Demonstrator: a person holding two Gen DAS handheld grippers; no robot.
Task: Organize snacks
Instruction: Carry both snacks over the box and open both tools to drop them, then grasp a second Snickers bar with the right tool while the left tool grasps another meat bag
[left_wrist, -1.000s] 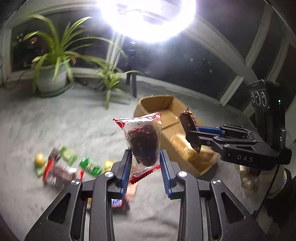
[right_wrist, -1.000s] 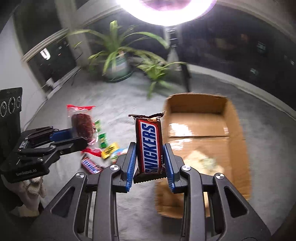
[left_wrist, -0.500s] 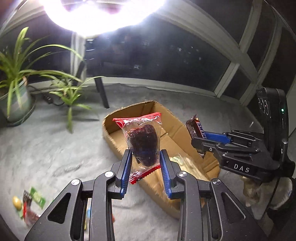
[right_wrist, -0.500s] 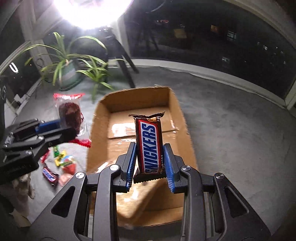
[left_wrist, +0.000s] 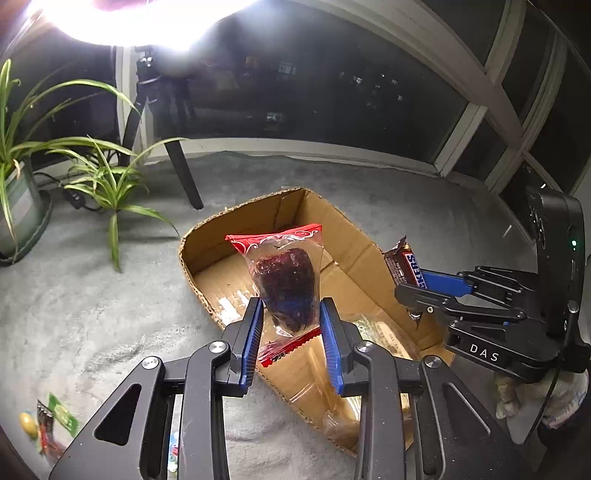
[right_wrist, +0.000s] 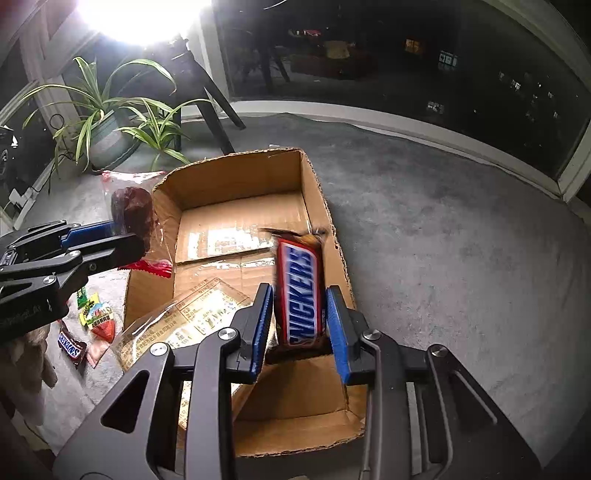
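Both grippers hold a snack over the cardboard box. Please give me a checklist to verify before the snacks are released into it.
1. Left gripper shut on the red-sealed clear packet: ok.
2. Right gripper shut on the Snickers bar: ok.
3. Cardboard box open at the top: ok.
4. Snickers bar over the inside of the box: ok in the right wrist view.
5. Packet fully past the box's near wall: cannot tell.
6. Free room on the box floor: ok; only a clear labelled bag lies at the near end.
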